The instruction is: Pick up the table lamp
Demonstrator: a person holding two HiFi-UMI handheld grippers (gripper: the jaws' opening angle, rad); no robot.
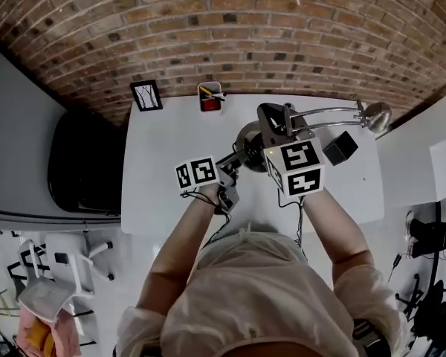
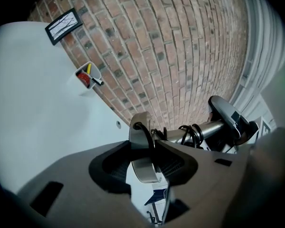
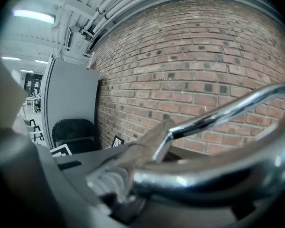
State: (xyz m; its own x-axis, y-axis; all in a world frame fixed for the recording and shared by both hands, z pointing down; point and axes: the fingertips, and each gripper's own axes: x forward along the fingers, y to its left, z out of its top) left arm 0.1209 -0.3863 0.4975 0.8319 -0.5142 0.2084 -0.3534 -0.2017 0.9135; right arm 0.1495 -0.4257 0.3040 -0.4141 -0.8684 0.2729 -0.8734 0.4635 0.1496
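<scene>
Left gripper (image 2: pixel 143 165) is clamped edge-on across the rim of the round brushed-metal base (image 2: pixel 140 149) of the chrome table lamp (image 1: pixel 250 134). A black cord (image 2: pixel 148 136) runs right past the pads. Right gripper (image 3: pixel 133 177) is pinched fully together on the lamp's thin polished arm (image 3: pixel 218 113). The lamp hangs between both grippers, in the air over the white tabletop (image 1: pixel 156 199), with its head (image 1: pixel 376 116) out to the right near the red brick wall (image 1: pixel 223 21).

Risks:
- The base is likely the heavy end, held only by a narrow rim bite on smooth metal. Any tilt and it can pivot or slide out of the left gripper.
- The round, slick arm can roll in the right gripper, and the head would then swing down.
- The cord and a small black block (image 1: pixel 340 147) (probably its adapter, hard to tell from here) can snag or tug.
- A head swing could clip the wall.

Count: 1 lamp, 2 grippers, 1 black block, 1 white pen holder (image 1: pixel 210 99), 1 black-framed picture (image 1: pixel 146 95), 1 black chair (image 1: pixel 82 162).
</scene>
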